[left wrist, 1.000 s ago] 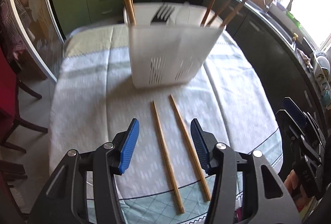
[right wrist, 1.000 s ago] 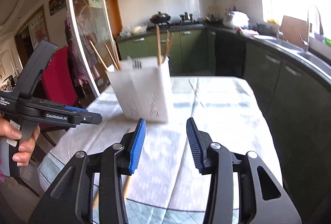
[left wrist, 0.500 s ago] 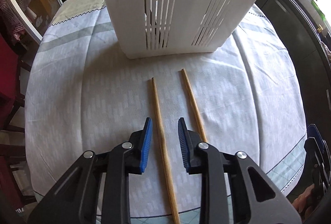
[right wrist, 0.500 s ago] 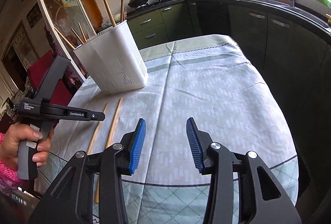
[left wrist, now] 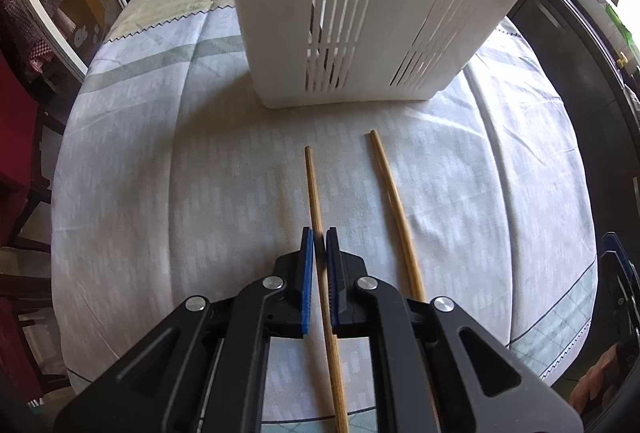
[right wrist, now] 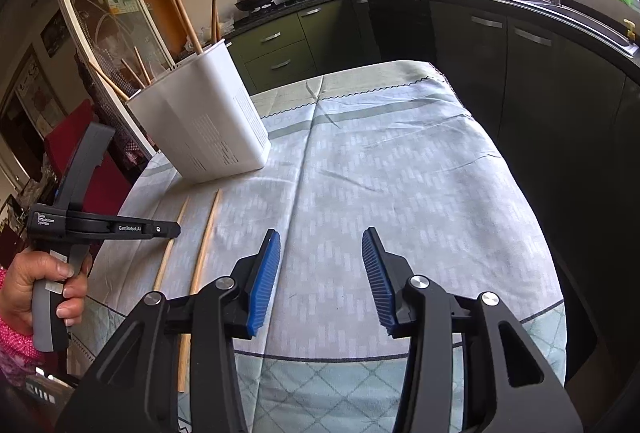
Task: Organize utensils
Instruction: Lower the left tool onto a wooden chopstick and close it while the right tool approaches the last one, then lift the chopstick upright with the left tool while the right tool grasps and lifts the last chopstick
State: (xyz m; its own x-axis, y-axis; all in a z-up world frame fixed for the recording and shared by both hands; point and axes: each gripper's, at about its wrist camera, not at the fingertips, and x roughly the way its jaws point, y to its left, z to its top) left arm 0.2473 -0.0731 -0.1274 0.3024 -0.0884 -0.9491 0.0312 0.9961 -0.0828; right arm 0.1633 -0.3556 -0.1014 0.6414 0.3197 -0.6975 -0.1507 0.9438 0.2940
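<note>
Two wooden chopsticks lie side by side on the tablecloth in front of a white slotted utensil holder [left wrist: 360,13]. My left gripper [left wrist: 319,239] is shut on the left chopstick [left wrist: 314,189] near its middle, low at the cloth. The right chopstick [left wrist: 394,201] lies free beside it. In the right wrist view the left gripper [right wrist: 176,229] reaches over the left chopstick [right wrist: 168,257], beside the other chopstick [right wrist: 206,245]. The holder [right wrist: 204,125] contains several chopsticks and a fork. My right gripper [right wrist: 320,253] is open and empty above the cloth, right of the chopsticks.
The table [right wrist: 400,173] has a pale patterned cloth with its front edge close to both grippers. Dark kitchen cabinets [right wrist: 520,73] run along the right. A red chair [left wrist: 16,137] and a glass door [right wrist: 92,13] stand to the left.
My left gripper has dropped toward the table and closed from wide open onto the left chopstick. The right gripper has tilted down and stayed open.
</note>
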